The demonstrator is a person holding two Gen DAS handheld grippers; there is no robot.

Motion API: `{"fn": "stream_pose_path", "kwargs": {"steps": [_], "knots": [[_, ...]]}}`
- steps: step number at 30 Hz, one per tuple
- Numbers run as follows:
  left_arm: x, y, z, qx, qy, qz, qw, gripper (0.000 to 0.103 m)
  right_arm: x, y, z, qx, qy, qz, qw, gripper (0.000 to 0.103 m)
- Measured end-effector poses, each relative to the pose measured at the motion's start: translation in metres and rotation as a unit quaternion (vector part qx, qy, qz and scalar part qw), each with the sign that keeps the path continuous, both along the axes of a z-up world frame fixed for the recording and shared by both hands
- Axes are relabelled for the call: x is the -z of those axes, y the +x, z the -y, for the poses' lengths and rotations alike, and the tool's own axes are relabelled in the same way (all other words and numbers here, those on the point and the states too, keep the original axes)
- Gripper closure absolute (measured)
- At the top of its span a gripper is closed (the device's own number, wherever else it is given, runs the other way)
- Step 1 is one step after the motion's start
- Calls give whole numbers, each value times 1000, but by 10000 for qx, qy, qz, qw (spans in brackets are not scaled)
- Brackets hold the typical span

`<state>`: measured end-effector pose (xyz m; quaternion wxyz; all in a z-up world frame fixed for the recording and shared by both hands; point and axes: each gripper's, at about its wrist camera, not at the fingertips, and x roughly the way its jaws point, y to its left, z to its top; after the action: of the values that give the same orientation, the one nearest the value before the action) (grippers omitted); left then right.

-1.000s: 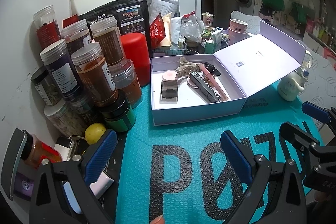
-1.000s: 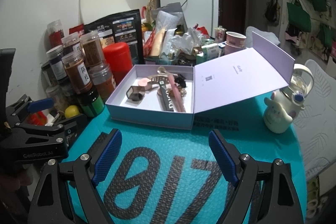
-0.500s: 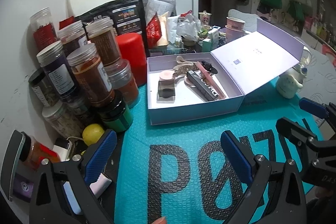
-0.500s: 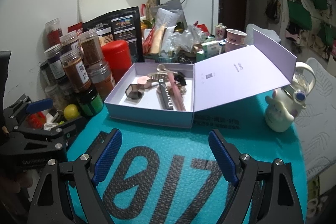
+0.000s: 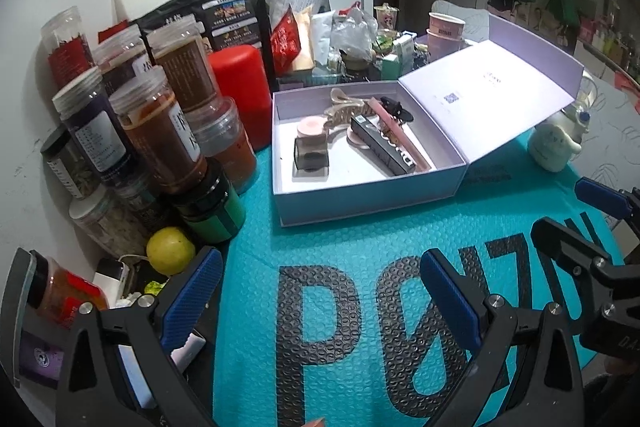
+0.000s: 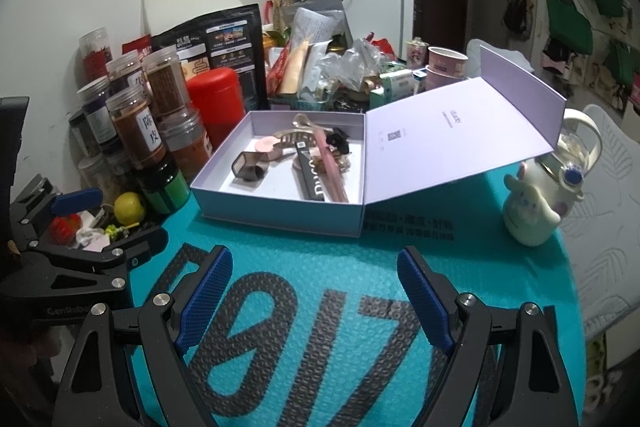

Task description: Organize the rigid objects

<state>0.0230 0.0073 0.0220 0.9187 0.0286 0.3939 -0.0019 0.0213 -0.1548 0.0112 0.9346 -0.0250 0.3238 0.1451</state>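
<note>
Both grippers hover empty over the teal mat, facing a lilac box already loaded with small items.

The left gripper (image 5: 320, 291) and right gripper (image 6: 314, 293) each hold their blue-padded fingers (image 6: 206, 285) spread wide with nothing between them, well short of the shallow lilac cardboard box (image 6: 280, 217) on the teal bubble-textured mat (image 6: 360, 267) covering the worktop. The box's hinged lid (image 6: 460, 143) is propped back, likely so things can go in from above. Inside lie a smoky translucent square hair clip (image 6: 250, 167), a beige claw clip (image 6: 296, 137), a long black carton (image 6: 310, 175), a pink stick (image 6: 332, 171) and a round pink compact (image 6: 264, 145), loosely piled. Clear plastic spice jars (image 5: 160, 143) crowd the wall side, leaving the mat free.
</note>
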Motion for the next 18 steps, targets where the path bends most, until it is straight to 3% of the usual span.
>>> {"fn": "stream_pose_path", "kwargs": {"steps": [18], "knots": [[0, -4, 6, 6, 166, 44, 9999, 2, 4, -14, 14, 181, -20, -23, 9998, 18]]}}
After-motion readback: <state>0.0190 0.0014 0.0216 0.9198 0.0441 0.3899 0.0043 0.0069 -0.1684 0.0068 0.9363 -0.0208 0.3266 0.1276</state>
